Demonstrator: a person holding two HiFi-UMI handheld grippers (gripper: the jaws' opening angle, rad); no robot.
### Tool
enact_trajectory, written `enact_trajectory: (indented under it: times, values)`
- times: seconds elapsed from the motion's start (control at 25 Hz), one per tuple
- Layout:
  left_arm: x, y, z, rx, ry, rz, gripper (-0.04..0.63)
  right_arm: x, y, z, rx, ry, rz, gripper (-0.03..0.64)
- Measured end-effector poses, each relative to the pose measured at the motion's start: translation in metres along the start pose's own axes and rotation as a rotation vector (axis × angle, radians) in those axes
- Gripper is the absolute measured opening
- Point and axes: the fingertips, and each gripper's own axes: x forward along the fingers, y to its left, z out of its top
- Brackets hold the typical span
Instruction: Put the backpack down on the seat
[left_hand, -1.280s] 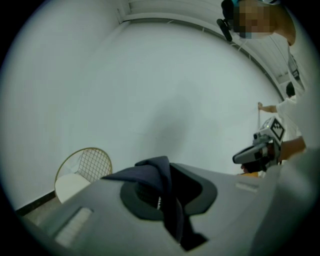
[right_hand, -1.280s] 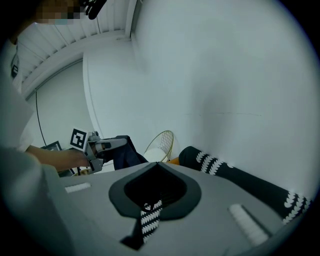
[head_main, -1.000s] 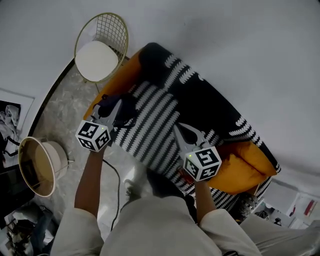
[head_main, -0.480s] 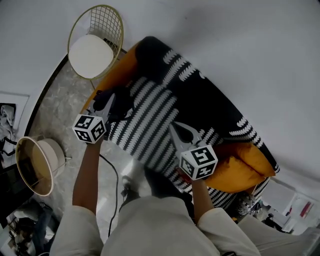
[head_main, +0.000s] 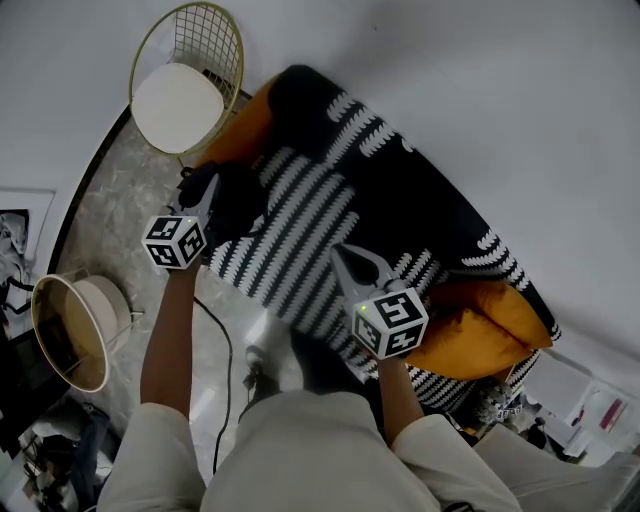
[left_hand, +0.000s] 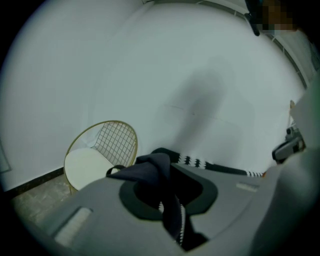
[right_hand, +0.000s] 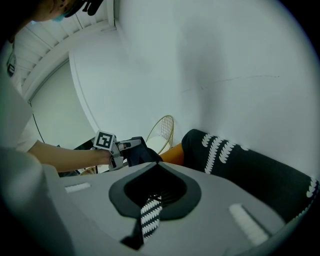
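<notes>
Left claw (head_main: 199, 188) is clenched on a fold of the dark backpack (head_main: 240, 197) hanging at its tips, and right claw (head_main: 340, 258) is clenched on the striped cover (head_main: 300, 225) beneath it; the thin pinch could slip, dropping the backpack short of the wire chair (head_main: 178, 97) beyond.

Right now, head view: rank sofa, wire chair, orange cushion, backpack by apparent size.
1. sofa
2. chair and cushion: too alike to rank; the cushion is partly hidden.
3. backpack, even though it is held up nearer the camera.
</notes>
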Motion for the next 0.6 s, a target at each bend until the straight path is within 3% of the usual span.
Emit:
enact_trajectory:
  times: [0.36, 0.6]
  values:
    - [0.004, 0.013, -0.045, -0.019, 0.074, 0.021, 0.052, 0.016, 0.010, -0.006, -0.007, 0.030, 0.010, 0.006]
    - [0.004, 0.022, -0.075, -0.132, 0.117, 0.048, 0.117, 0.019, 0.012, -0.008, -0.012, 0.052, 0.017, 0.006]
